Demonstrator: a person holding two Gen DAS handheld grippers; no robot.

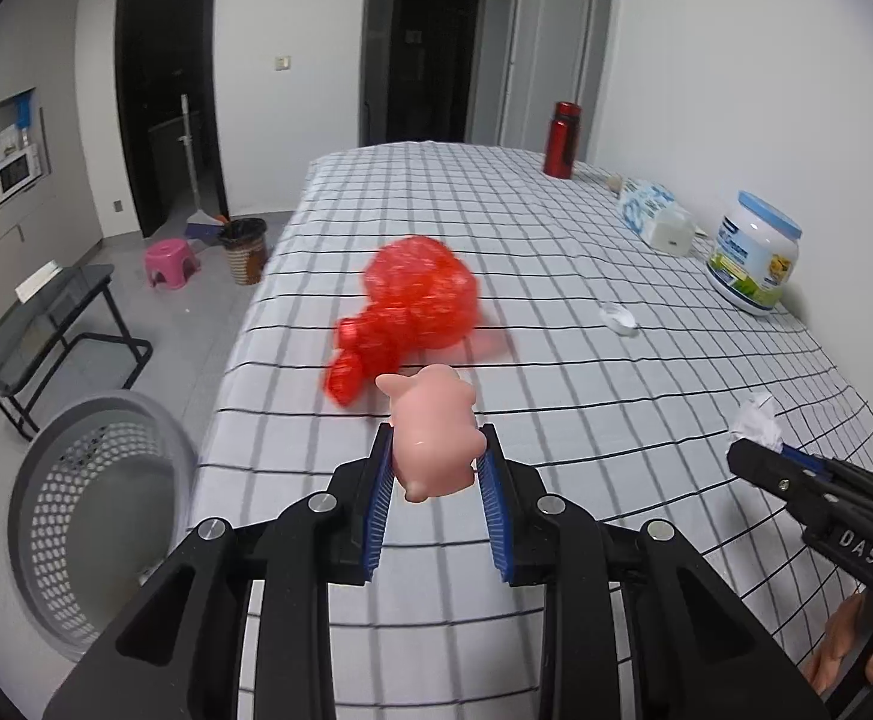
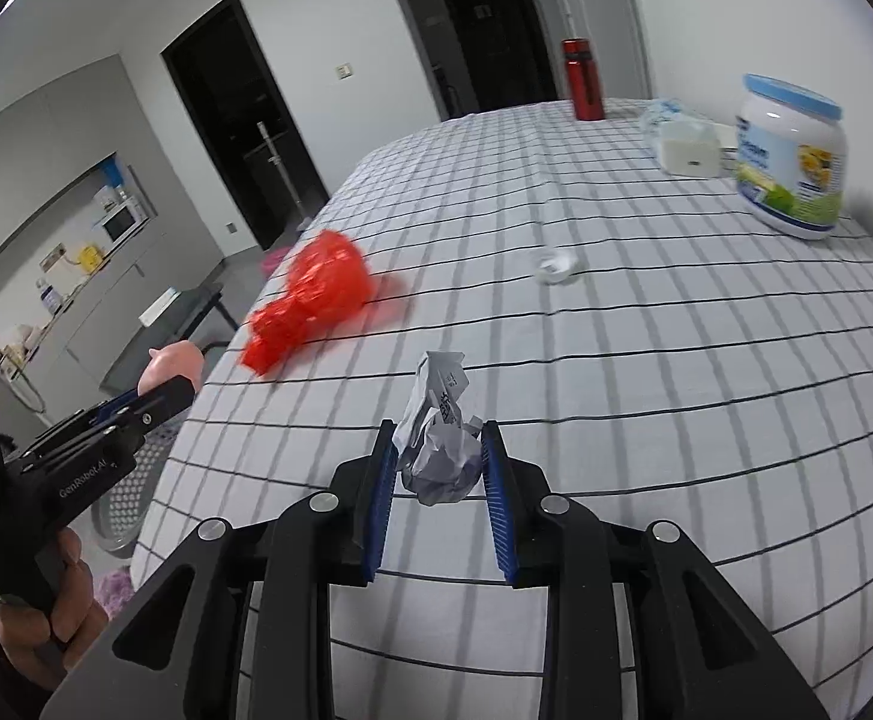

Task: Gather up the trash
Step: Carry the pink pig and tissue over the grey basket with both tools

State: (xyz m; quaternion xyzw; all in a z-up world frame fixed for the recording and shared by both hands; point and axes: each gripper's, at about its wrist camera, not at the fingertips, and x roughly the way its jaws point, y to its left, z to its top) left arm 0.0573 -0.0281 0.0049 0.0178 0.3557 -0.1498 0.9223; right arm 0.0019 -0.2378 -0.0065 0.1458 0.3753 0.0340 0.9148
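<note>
Two items are in hand and none is seen deposited: as far as it shows, the grey perforated basket on the floor beside the table's left edge appears empty. The left gripper is closed onto a pink pig toy, clamped between the blue pads and held above the checked tablecloth. The toy's long axis runs forward along the fingers, snout end away from the camera. The right gripper is closed onto a crumpled paper ball, whose longer twisted end points up and forward, away from the fingers. Left on the cloth are a red plastic bag, its long axis running from far right to near left toward the table's left edge, and a small white scrap near the jar. The task is judged to be at an early to middle stage: both held items are yet to be dropped, and two pieces remain to be collected.
</note>
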